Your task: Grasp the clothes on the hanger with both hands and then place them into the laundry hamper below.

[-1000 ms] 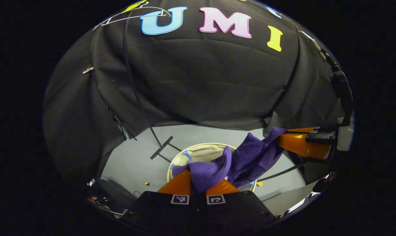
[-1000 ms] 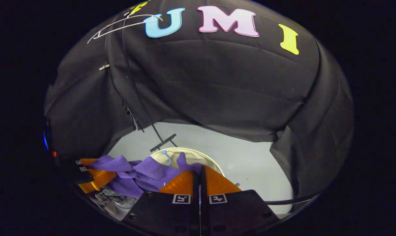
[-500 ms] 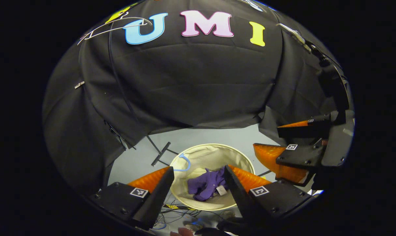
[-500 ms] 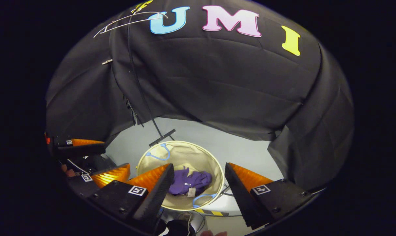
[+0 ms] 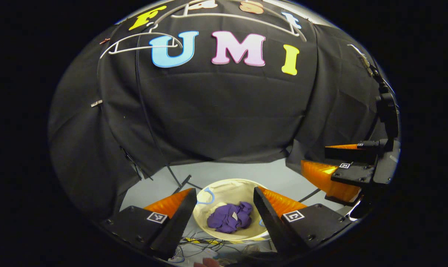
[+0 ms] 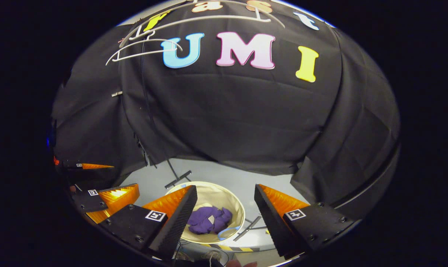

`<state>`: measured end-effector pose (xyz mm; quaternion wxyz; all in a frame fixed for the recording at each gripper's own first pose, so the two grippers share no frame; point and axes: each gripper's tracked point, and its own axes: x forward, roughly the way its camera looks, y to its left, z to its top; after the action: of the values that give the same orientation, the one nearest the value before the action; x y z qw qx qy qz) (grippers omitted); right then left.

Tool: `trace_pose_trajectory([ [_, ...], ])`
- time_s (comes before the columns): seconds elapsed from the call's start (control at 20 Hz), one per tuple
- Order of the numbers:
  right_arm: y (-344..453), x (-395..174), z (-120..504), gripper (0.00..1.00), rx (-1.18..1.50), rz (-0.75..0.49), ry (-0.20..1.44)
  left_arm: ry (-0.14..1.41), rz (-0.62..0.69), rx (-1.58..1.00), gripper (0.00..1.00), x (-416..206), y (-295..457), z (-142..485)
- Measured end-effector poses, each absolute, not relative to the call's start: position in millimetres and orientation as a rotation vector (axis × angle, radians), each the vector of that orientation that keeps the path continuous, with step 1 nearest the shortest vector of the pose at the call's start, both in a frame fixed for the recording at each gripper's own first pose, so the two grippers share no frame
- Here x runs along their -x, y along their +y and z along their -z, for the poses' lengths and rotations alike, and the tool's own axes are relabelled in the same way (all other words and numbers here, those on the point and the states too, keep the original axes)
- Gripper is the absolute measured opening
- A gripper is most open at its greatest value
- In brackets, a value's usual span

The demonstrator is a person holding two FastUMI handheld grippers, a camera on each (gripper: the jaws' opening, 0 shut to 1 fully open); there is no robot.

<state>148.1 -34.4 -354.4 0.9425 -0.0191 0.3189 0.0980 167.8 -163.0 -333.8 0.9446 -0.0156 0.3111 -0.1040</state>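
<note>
While both tools are being held apart above the floor, the purple garment is seen lying crumpled at the bottom of the round hamper — not in either grip. The left gripper is being held with its fingers spread wide and nothing between them; the right gripper is likewise released and empty. In the left gripper view the right gripper is also being shown off to the side, its fingers parted.

The relation that matters is vertical: the garment is lying below and ahead of both tools, framed in the gap between each pair of fingers, with the hamper's rim around it on every side. Neither hand appears clearly nearer (the fisheye makes this hard to judge). The heap has no clear long axis.

High on the back wall a bare white hanger is hanging from its rail — nothing is draped on it. The placing is therefore judged to be done, and only a withdrawal upward is being called for.
</note>
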Motion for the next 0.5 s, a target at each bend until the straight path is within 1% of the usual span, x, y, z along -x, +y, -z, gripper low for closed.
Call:
trace_pose_trajectory([
  [0.2, -31.8, -152.5, 278.6, 1.0, 0.014, -0.144, 0.511, 0.51, 0.209, 0.037, 0.97, -165.7, -140.8, 268.8],
  [0.5, -33.4, -151.3, 163.4, 1.0, 0.008, -0.034, 0.299, 0.295, 0.135, 0.067, 0.97, -164.9, -96.0, 154.6],
])
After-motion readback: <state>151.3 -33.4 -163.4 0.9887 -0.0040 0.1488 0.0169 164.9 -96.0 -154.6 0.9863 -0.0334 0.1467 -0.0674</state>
